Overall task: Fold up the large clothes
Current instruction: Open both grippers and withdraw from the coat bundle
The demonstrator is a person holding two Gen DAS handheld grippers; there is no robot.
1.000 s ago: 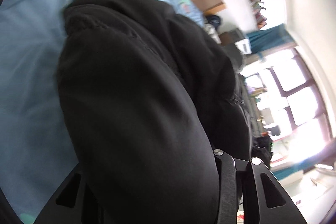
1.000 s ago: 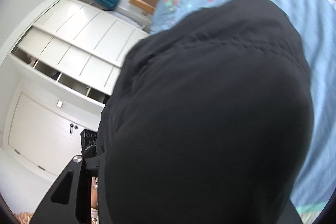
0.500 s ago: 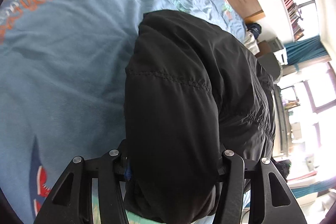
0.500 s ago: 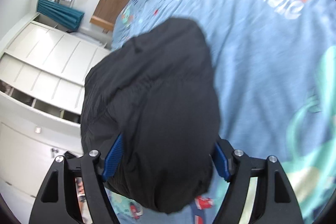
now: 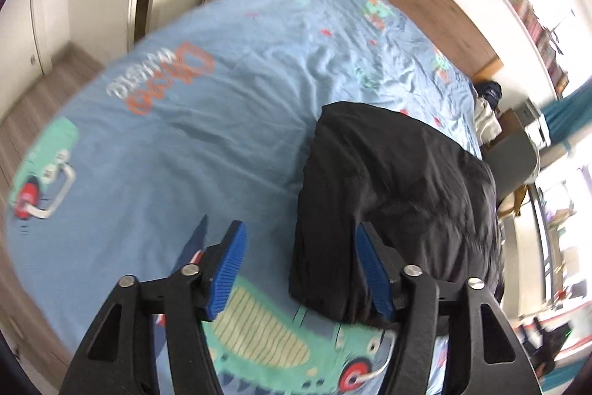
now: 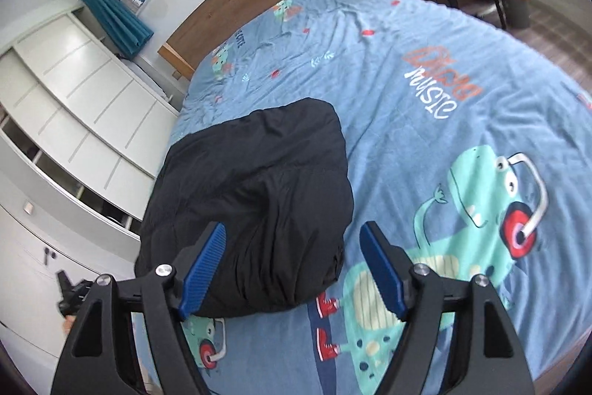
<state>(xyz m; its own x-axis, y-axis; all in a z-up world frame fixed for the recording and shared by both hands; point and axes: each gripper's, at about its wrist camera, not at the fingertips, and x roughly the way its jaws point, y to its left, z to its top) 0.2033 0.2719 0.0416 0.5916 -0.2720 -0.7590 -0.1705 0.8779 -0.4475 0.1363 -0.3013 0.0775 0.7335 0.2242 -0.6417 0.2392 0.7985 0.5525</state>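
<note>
Blue dinosaur-print bedding (image 5: 207, 143) fills both our views, with the folded black garment (image 6: 255, 210) lying on it at lower centre of the right wrist frame. Our left gripper (image 5: 298, 271) hangs above it, jaws opening and empty, the bundle behind its right pad. Our right gripper (image 6: 292, 271) stands spread, gripping nothing.

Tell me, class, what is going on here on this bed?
A person is folding a black garment with two handheld grippers. It lies bundled on the blue dinosaur bedspread. The left gripper is opening, and the right gripper stands open; neither grips the cloth, which sits just beyond their blue pads.
</note>
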